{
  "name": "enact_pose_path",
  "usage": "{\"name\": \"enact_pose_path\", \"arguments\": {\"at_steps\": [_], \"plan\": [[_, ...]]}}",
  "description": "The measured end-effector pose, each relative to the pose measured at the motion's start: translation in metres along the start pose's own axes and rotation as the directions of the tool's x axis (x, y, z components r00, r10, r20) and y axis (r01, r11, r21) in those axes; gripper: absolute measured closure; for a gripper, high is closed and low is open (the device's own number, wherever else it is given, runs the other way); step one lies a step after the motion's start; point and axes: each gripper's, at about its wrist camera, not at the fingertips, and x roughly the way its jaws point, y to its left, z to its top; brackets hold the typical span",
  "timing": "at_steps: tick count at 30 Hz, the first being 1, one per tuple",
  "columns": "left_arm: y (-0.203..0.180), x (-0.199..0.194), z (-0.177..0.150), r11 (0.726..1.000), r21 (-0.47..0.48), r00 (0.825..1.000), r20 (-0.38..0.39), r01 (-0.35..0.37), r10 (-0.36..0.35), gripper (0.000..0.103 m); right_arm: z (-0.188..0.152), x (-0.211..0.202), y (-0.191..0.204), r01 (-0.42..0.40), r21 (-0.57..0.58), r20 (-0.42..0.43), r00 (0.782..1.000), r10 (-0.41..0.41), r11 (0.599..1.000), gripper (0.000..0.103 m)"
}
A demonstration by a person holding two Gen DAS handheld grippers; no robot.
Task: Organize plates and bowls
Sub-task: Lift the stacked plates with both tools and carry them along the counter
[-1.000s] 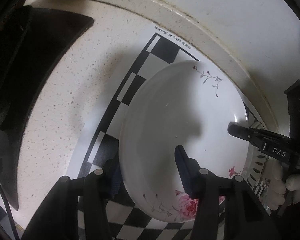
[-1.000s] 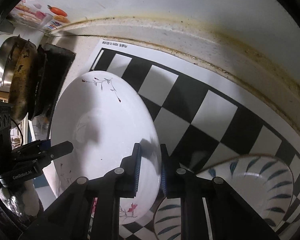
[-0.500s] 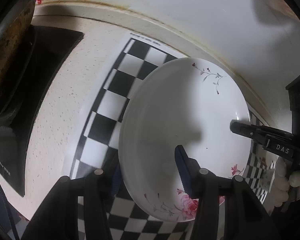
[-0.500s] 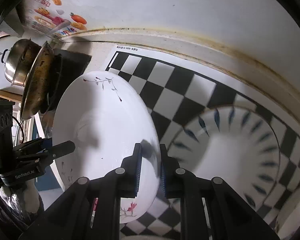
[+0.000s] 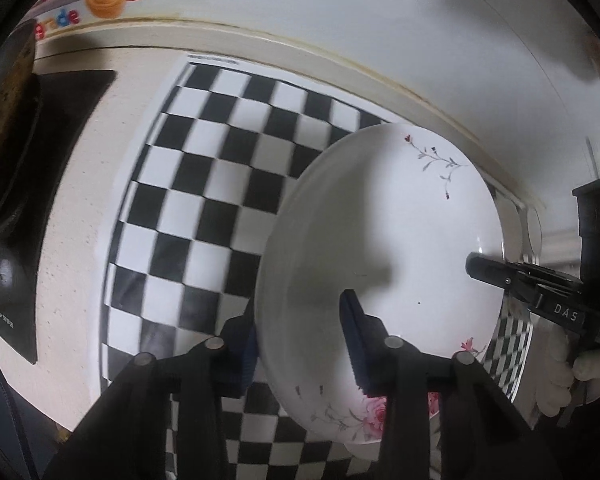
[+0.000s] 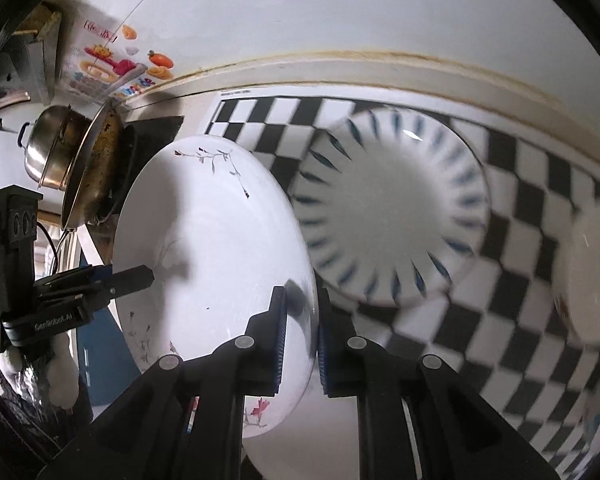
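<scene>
Jaws of the right gripper (image 6: 300,336) pinched on the rim of the floral plate (image 6: 212,264) at its 4 o'clock edge, blue pads either side of the lip. Jaws of the left gripper (image 5: 300,344) closing, straddling the same plate's rim (image 5: 380,264) at 7 o'clock; one pad inside the dish, the other behind it, contact not clear. Plate tilted, held above the checkerboard mat (image 5: 220,184) on the speckled counter (image 5: 84,168). Across the plate at 3 o'clock in the left view, right gripper's black body in a white-gloved hand (image 5: 556,376). Beyond the plate at 1 o'clock in the right view, blue-striped bowl (image 6: 392,208) on the mat, blurred. At 10 o'clock, steel pot (image 6: 56,152) beside a stained pan (image 6: 96,164). White wall behind with a food sticker (image 6: 112,68).
</scene>
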Motion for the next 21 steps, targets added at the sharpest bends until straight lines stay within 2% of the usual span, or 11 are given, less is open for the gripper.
{"name": "enact_pose_path", "arguments": {"at_steps": [10,16,21], "plan": [[-0.04,0.036,-0.034,0.995,0.093,0.994,-0.103,0.027,-0.017,0.071,-0.095,-0.03,-0.048,-0.016,0.127,0.045,0.999,0.01,0.992,0.091],[-0.068,0.064,-0.063,0.99,0.14,0.983,-0.186,0.023,0.003,0.071,-0.157,-0.023,-0.08,-0.027,0.208,0.025,0.999,0.022,0.978,0.091],[-0.086,0.084,-0.08,0.982,0.191,0.972,-0.232,-0.003,0.048,0.074,-0.192,-0.015,-0.104,-0.039,0.269,0.016,0.999,0.036,0.962,0.091]]}}
